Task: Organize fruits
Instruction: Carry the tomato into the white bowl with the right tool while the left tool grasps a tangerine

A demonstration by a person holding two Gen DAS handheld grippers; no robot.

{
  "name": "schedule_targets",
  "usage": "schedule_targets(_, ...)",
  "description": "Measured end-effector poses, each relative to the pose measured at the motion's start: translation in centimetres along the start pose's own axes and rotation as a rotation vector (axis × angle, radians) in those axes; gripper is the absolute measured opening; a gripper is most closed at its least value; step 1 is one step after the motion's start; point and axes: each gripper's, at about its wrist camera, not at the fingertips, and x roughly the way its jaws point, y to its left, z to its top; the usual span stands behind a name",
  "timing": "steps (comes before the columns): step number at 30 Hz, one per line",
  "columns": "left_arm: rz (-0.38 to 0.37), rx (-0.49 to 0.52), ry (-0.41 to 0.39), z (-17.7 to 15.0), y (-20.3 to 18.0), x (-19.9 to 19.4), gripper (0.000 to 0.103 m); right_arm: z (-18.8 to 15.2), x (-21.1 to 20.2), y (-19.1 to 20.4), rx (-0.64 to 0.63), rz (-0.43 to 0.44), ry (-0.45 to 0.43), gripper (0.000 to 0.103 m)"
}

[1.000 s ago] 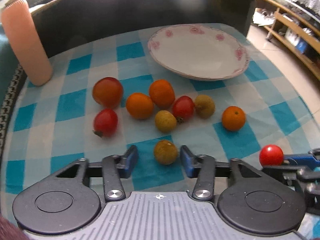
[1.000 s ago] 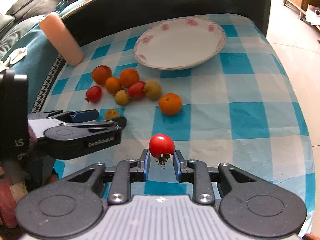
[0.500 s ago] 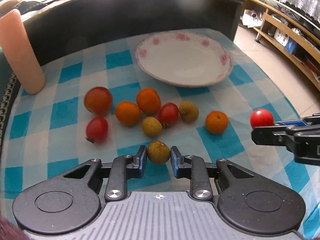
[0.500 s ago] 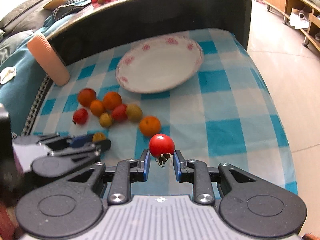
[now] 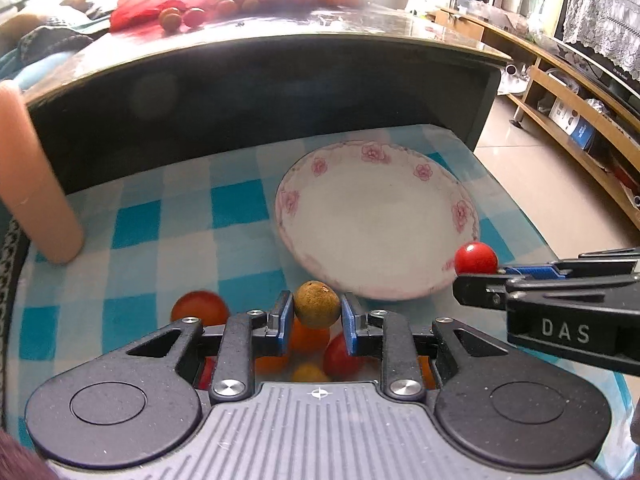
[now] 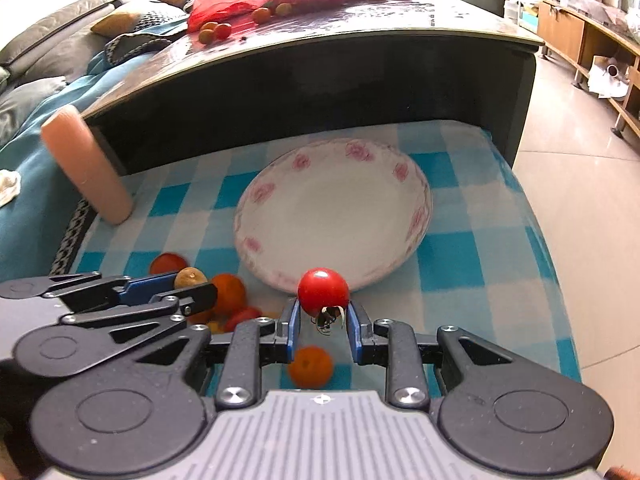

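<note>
**A:** Start on the left. Your left tongs (image 5: pixel 316 316) are clamped on a brown longan (image 5: pixel 317 305), pads pressed against both its sides, and it is lifted clear of the checked cloth (image 5: pixel 136 224). The plate (image 5: pixel 420 284) lies straight ahead of those tongs, its near rim just beyond the fruit.

**B:** And the loose fruit?

**A:** The pile of tomatoes and oranges (image 6: pixel 228 294) sits under and behind your left tongs, near the left front of the surface, beside the plate's near-left rim. One orange (image 6: pixel 311 366) lies apart, directly below your right tongs.

**B:** The right side, then?

**A:** Your right tongs (image 6: pixel 323 316) are closed on a red cherry tomato (image 6: pixel 323 289), stem end hanging down between the pads. In the left wrist view that tomato appears at the plate's near-right rim. The plate's hollow lies forward and slightly left of it.

**B:** So which goes first?

**A:** I judge your right hand the nearer one. Both fruits are round, so no axis matters; carry each forward over the rim before you let go.
</note>
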Motion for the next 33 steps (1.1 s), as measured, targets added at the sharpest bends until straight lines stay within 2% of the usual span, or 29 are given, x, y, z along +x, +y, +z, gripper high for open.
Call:
schedule_targets(11,-0.014,0.002,0.009,1.5,-0.3,2.8,0.034,2.0,3.6,-1.2,0.009,-0.013,0.009,0.039)
schedule_targets(13,0.003,0.018,-0.002,1.7,-0.5,3.0,0.036,2.1,4.0,-1.3,0.008,-0.01,0.014,0.039)
schedule_targets(17,-0.001,0.029,-0.012,2.0,-0.7,3.4,0.033,2.3,4.8,-1.3,0.003,-0.012,0.02,0.039)
schedule_targets(21,-0.015,0.022,-0.007,1.9,-0.3,3.2,0.038,2.4,5.1,-1.5,0.012,-0.02,0.017,0.039)
schedule_targets(27,-0.044,0.021,0.038,0.8,1.1,2.1,0.04,2.7,4.9,-1.7,0.017,0.0,0.01,0.039)
schedule_targets(30,-0.016,0.056,0.068,-0.1,1.2,1.9,0.04,2.5,4.8,-1.6,0.004,0.005,0.018,0.039)
schedule_targets(33,-0.022,0.074,0.086,-0.6,1.4,1.8,0.042,2.3,4.6,-1.6,0.001,0.01,0.022,0.039)
